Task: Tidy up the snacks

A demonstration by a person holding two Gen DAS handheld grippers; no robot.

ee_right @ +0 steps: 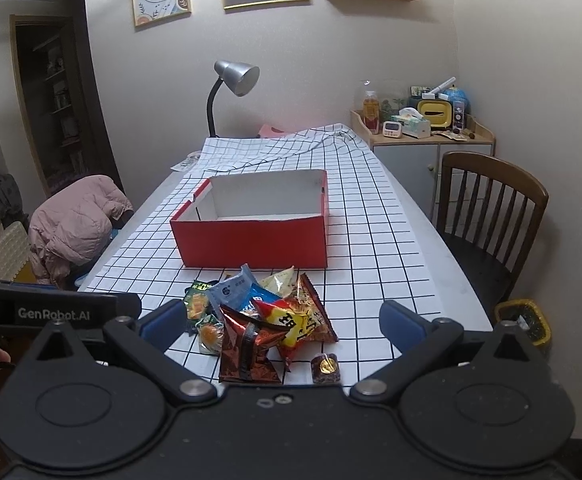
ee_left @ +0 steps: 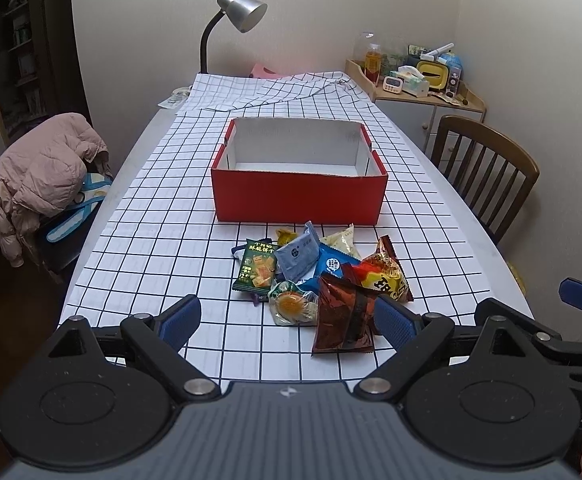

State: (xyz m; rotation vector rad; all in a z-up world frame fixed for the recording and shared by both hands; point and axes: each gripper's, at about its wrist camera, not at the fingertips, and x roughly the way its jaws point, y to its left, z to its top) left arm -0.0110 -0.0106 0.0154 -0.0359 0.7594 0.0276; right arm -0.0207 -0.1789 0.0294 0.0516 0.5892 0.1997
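Both the left gripper (ee_left: 287,320) and right gripper (ee_right: 283,320) gape wide, holding nothing; the snack packets (ee_left: 323,276), heaped at 6 o'clock of the red box (ee_left: 299,196), look light, crinkly and slippery; pinch a sealed edge.

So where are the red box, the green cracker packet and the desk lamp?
red box (ee_left: 299,198): left wrist view, on its front wall.
green cracker packet (ee_left: 255,266): left wrist view, middle of the packet.
desk lamp (ee_right: 238,74): right wrist view, on the silver shade.

Both the left gripper (ee_left: 287,318) and the right gripper (ee_right: 283,320) share one build: black linkage arms on round black hubs, silver pivot bolts, blue ribbed fingers (ee_left: 395,322), a grey ridged body; "GenRobot.AI" lettering in white beside the right gripper, bare skin behind it
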